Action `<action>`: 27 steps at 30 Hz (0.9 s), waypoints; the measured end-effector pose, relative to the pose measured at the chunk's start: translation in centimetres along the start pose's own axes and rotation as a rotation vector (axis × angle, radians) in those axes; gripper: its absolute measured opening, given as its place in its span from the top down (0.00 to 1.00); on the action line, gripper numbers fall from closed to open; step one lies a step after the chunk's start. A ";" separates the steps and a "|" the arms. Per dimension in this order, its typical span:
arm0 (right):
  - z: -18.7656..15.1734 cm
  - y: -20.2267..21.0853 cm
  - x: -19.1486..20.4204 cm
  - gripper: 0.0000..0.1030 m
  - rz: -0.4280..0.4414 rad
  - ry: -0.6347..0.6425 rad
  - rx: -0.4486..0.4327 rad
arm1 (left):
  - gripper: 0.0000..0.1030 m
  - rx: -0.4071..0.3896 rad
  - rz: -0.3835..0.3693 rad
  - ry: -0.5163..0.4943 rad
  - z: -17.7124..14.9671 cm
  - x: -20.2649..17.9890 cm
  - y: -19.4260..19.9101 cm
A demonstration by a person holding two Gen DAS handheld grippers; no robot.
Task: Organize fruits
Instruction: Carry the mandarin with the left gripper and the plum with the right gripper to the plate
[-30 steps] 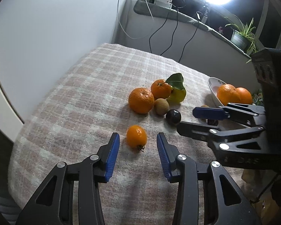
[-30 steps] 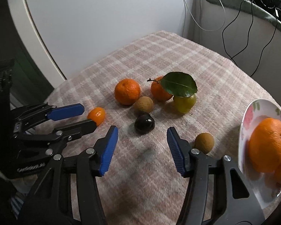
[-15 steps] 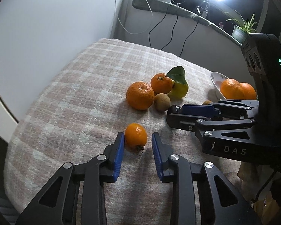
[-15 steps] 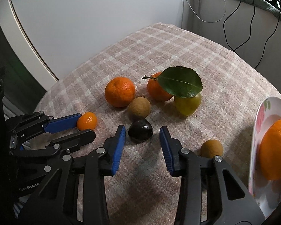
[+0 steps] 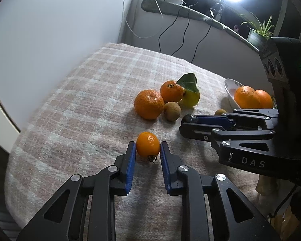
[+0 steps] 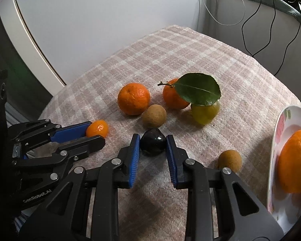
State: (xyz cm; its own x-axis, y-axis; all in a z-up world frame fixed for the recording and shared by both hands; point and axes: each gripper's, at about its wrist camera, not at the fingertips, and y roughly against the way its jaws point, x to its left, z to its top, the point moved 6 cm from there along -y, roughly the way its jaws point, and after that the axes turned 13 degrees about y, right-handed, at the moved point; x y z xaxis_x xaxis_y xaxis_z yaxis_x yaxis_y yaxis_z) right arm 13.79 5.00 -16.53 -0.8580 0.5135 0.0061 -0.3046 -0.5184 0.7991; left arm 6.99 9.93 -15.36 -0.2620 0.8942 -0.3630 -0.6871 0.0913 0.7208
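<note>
Checked pink-and-white cloth covers the surface [image 5: 86, 100], with a pale wall behind it in the upper left of both views and cables trailing down in the upper right. A second ago both grippers stood spread over the cloth; now each has closed on a fruit. The left gripper [image 5: 148, 150], low in the centre of its own view, pinches the small orange fruit [image 5: 147, 147] between its blue pads, the fruit still resting on the cloth with its dark stem end toward the camera. The right gripper [image 6: 153, 146], low centre in its view, has its pads pressed against both sides of the dark round fruit [image 6: 153, 145], which also sits on the cloth. Above them in the frame lie a large tangerine [image 6: 133, 98], a leafed tangerine [image 6: 173, 98], a yellow-green fruit [image 6: 205, 113] under the leaf and a brown fruit [image 6: 154, 116]; another brown fruit [image 6: 229, 159] lies near the flowered plate [image 6: 281, 132] at the right edge, which already carries oranges [image 6: 296, 161]. With both grips apparently made, the gathering step seems ready to turn into a lift, and the plate looks the likely destination, though the small round fruits could slip if the pads sit off centre.
</note>
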 end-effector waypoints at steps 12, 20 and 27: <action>-2.0 4.7 -0.7 0.74 0.002 -0.044 -0.075 | 0.78 -0.022 -0.061 -0.038 0.5 -3.3 1.1; -4.0 8.3 -2.7 0.74 -0.035 -0.083 -0.117 | 0.78 -0.023 -0.107 -0.081 0.6 -6.5 1.2; -6.1 10.6 -4.9 0.74 -0.076 -0.120 -0.130 | 0.78 -0.018 -0.140 -0.111 0.6 -9.1 0.7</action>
State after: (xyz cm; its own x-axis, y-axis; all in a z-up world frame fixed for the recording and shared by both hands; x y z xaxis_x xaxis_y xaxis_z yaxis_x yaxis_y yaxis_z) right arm 12.25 -7.19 -11.74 -0.7775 0.6283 0.0270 -0.4240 -0.5555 0.7153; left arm 9.34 2.15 -11.19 -0.0872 0.9164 -0.3906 -0.7240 0.2110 0.6568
